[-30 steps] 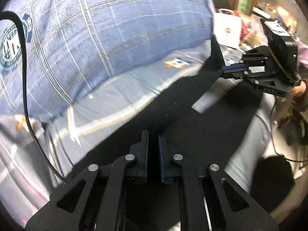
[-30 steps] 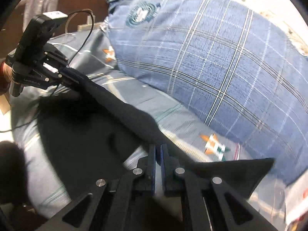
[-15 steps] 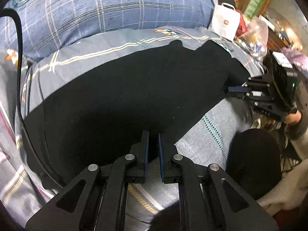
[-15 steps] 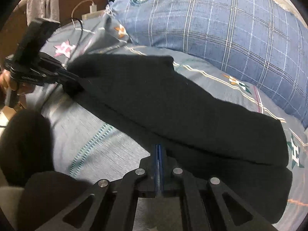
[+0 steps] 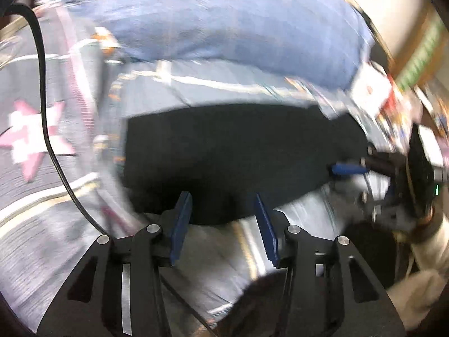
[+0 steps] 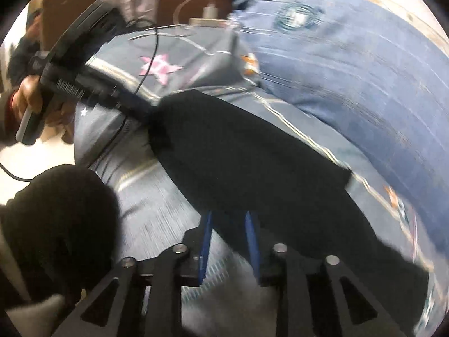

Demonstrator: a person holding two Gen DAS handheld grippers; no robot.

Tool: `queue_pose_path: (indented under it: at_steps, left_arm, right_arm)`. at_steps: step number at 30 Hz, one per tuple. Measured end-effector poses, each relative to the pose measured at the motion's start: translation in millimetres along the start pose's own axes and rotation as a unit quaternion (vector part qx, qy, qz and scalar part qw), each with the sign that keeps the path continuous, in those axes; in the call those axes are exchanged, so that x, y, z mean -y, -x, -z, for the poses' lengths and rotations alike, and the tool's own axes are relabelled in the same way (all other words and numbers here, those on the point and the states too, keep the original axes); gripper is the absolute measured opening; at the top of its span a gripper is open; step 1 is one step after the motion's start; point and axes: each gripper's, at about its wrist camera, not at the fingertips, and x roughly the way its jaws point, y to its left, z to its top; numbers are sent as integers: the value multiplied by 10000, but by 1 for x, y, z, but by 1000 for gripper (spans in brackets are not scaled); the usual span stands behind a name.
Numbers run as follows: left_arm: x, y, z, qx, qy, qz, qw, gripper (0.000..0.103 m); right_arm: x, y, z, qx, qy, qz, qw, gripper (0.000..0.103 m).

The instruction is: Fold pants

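The black pants point(image 5: 230, 151) lie folded flat on the grey-blue bedsheet; they also show in the right wrist view point(image 6: 252, 163). My left gripper point(image 5: 223, 210) is open and empty at the near edge of the fabric. My right gripper point(image 6: 228, 224) is open, its blue pads apart at the pants' near edge. The right gripper also shows at the right of the left wrist view point(image 5: 348, 168), at the pants' side edge. The left gripper shows at the upper left of the right wrist view point(image 6: 137, 104), at the pants' far corner. Both views are motion-blurred.
A big blue plaid pillow point(image 5: 224, 19) lies behind the pants, also in the right wrist view point(image 6: 350, 64). A black cable point(image 5: 45, 106) hangs at left. The sheet has a pink star print point(image 6: 160, 67). Cluttered items point(image 5: 393, 98) stand at far right. My dark knee point(image 6: 56, 219) is at lower left.
Both grippers have let go of the pants and opened. The pants went from held up and stretched to lying folded on the bed. Both cameras are moving.
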Motion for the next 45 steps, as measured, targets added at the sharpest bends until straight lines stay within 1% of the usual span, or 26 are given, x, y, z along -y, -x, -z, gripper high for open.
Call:
queue_pose_path:
  at_steps: [1, 2, 3, 6, 10, 12, 14, 15, 16, 17, 18, 19, 21, 22, 24, 27, 30, 31, 33, 35, 36, 38, 40, 42, 44, 45]
  left_arm:
    - [-9, 3, -1, 108, 189, -114, 9997, 50]
    - [-15, 4, -3, 143, 331, -154, 9992, 57]
    - [-22, 3, -4, 146, 463, -151, 9987, 59]
    - [-39, -4, -9, 164, 896, -262, 9955, 59]
    - [-44, -15, -14, 297, 1030, -533, 9928, 59]
    - [-42, -22, -17, 331, 1075, -508, 9924, 59]
    - [-41, -25, -21, 397, 1102, -377, 9924, 59]
    - [-40, -25, -22, 444, 1090, -297, 9926, 58]
    - [-37, -24, -23, 496, 1078, -213, 9927, 48]
    - [-35, -22, -24, 492, 1047, -158, 9932, 33]
    - [-33, -21, -26, 474, 1000, -126, 9938, 29]
    - [-29, -18, -26, 490, 926, -109, 9944, 28]
    - [-24, -12, -24, 527, 804, -87, 9953, 28]
    - [-21, -10, -22, 518, 754, -61, 9958, 27]
    - [-18, -4, -18, 536, 713, -26, 9960, 27]
    - [-19, -1, -13, 576, 739, -155, 9955, 27]
    - [-30, 4, -10, 683, 974, -398, 9921, 27]
    - [-37, 6, -10, 694, 1117, -423, 9904, 28]
    - [-44, 8, -12, 715, 1225, -494, 9887, 38]
    - [-49, 10, -12, 799, 1300, -530, 9869, 63]
    - [-50, 10, -13, 822, 1321, -503, 9865, 66]
    - [-50, 6, -15, 793, 1265, -524, 9874, 66]
    - [-49, -2, -18, 692, 1179, -587, 9889, 66]
    - [-48, -9, -20, 616, 1131, -612, 9898, 66]
    - [-45, -16, -23, 567, 1086, -628, 9905, 66]
    - [-44, -18, -23, 566, 1078, -613, 9907, 66]
  right_arm:
    - [-4, -6, -6, -7, 116, -55, 9999, 29]
    - [-6, -10, -10, -15, 181, -100, 9998, 30]
    - [-9, -14, -13, -29, 262, -130, 9996, 30]
    - [-13, -27, -20, -120, 444, -182, 9988, 31]
    - [-12, -43, -22, -275, 616, -165, 9976, 32]
    - [-12, -48, -23, -275, 703, -90, 9971, 32]
    - [-11, -48, -22, -212, 722, -86, 9971, 31]
    - [-10, -47, -21, -177, 706, -102, 9973, 28]
    - [-11, -45, -21, -147, 663, -127, 9976, 16]
    - [-10, -44, -22, -115, 611, -169, 9979, 11]
    - [-9, -40, -23, -67, 531, -238, 9983, 10]
    - [-8, -35, -24, -24, 468, -313, 9984, 6]
    - [-9, -25, -26, 27, 403, -430, 9983, 5]
    - [-11, -22, -26, 40, 391, -505, 9980, 0]
    - [-18, -15, -23, 39, 397, -718, 9966, 0]
    - [-26, -16, -21, -15, 602, -490, 9970, 0]
    - [-24, -12, -23, 292, 566, -134, 9979, 0]
    - [-23, -12, -25, 299, 595, -109, 9977, 2]
    - [-25, -20, -27, 69, 729, -98, 9973, 4]
    - [-28, -30, -25, -102, 817, -82, 9966, 4]
    - [-27, -35, -24, -150, 841, -69, 9963, 5]
    - [-26, -44, -23, -247, 872, -29, 9959, 5]
    - [-23, -46, -23, -213, 833, -14, 9963, 7]
    - [-22, -47, -23, -195, 861, 36, 9961, 13]
    - [-22, -49, -21, -240, 895, 44, 9957, 26]
    - [-22, -50, -21, -241, 902, 56, 9956, 28]
